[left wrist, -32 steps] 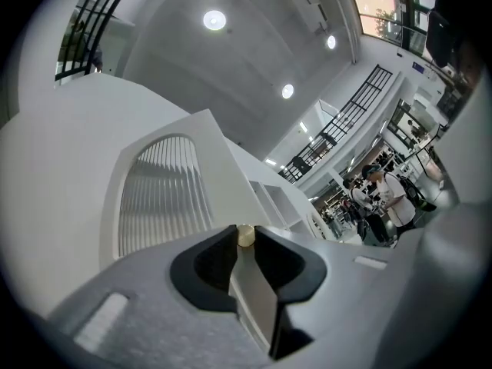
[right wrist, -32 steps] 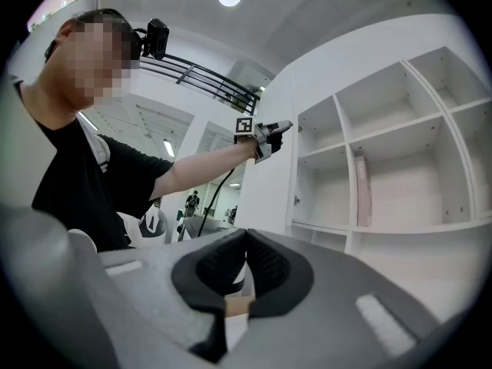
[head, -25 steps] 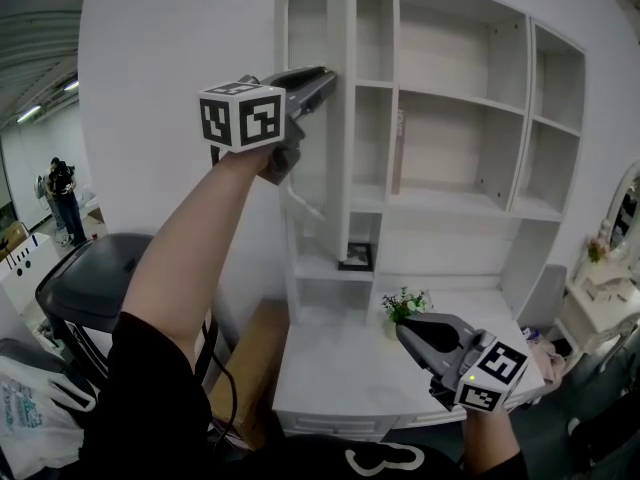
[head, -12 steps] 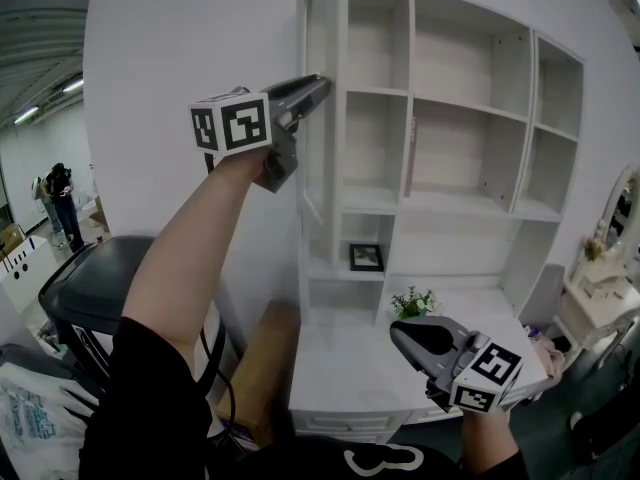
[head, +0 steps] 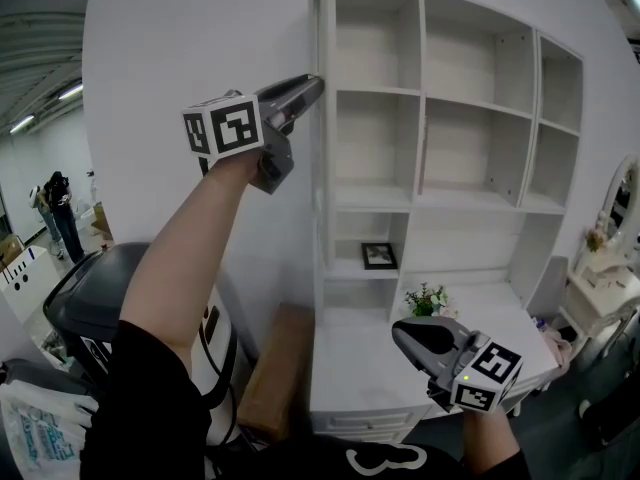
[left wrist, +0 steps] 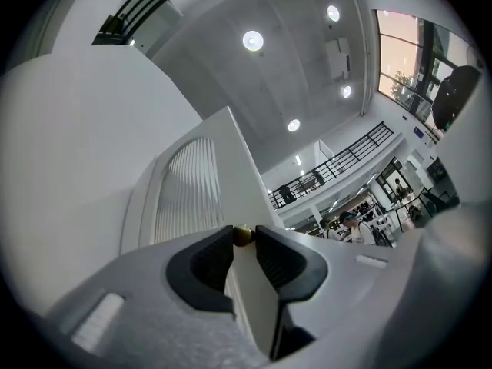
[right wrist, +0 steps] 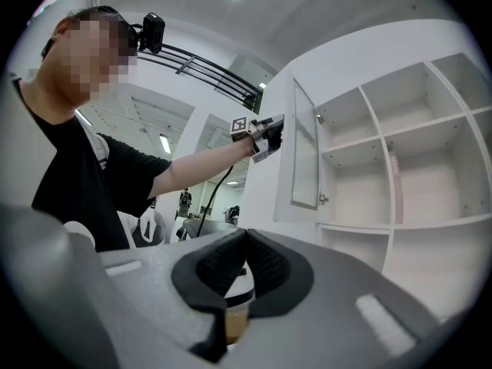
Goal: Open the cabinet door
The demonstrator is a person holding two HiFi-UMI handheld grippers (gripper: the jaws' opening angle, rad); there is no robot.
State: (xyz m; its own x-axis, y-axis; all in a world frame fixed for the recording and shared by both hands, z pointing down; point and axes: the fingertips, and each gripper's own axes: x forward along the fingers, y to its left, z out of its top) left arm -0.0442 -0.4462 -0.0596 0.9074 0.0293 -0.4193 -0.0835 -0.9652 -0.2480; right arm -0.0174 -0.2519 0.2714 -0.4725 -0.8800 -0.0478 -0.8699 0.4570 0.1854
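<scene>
Cabinet door (right wrist: pixel 305 148) stands open — white shelves (head: pixel 470 198), white wall (head: pixel 190 48).

Black short-sleeved T-shirt (head: pixel 140 388), white chest print (head: pixel 385 460). Grey left gripper (head: pixel 314 82) and right gripper (head: pixel 402 332): black pads (left wrist: pixel 204 267), black-white marker cubes (head: pixel 222 126).

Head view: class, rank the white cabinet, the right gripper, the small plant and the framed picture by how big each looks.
1. white cabinet, by far the largest.
2. right gripper, helped by being nearest the camera.
3. small plant and framed picture: they look about alike, so not ranked.
</scene>
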